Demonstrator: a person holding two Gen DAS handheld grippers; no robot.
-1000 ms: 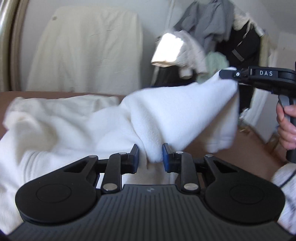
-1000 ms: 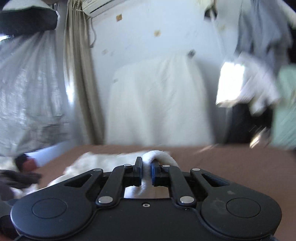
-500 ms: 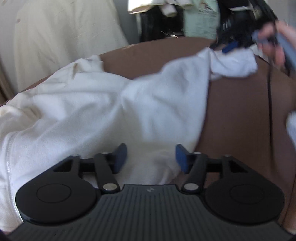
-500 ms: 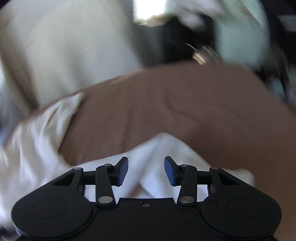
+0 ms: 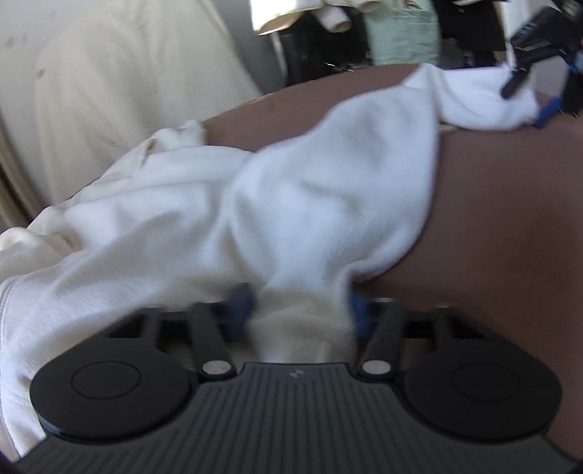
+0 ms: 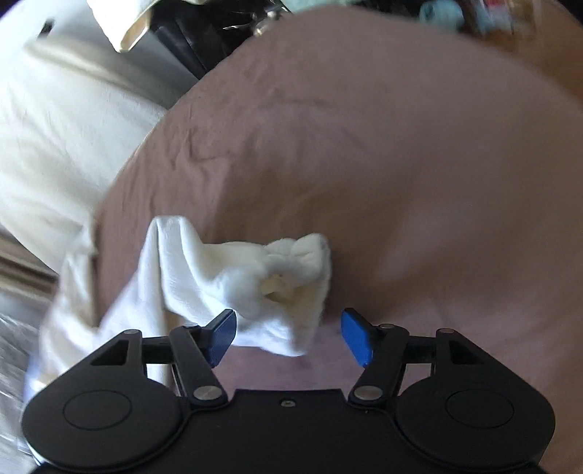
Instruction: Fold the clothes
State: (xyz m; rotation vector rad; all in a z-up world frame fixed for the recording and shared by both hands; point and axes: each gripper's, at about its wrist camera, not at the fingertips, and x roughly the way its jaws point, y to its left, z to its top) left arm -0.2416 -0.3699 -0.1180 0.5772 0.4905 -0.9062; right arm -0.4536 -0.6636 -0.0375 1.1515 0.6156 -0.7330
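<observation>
A white fleece garment (image 5: 291,204) lies spread and rumpled on the brown bed cover (image 5: 503,226). My left gripper (image 5: 297,313) is open, low over the garment's near edge, with cloth bunched between its blue fingers. My right gripper (image 6: 288,337) is open above the garment's cuffed end (image 6: 277,277), which lies loose on the cover between and ahead of the fingers. The right gripper also shows in the left wrist view (image 5: 539,73) at the far right, over that same end.
A cream-covered panel (image 5: 120,102) stands behind the bed at the left. Hanging clothes (image 5: 397,29) crowd the back right. The brown cover (image 6: 400,164) stretches ahead and right of my right gripper.
Both grippers have opened and let the garment go; it dropped from being held up to lying on the bed. Both grippers have tilted down towards the cover.
</observation>
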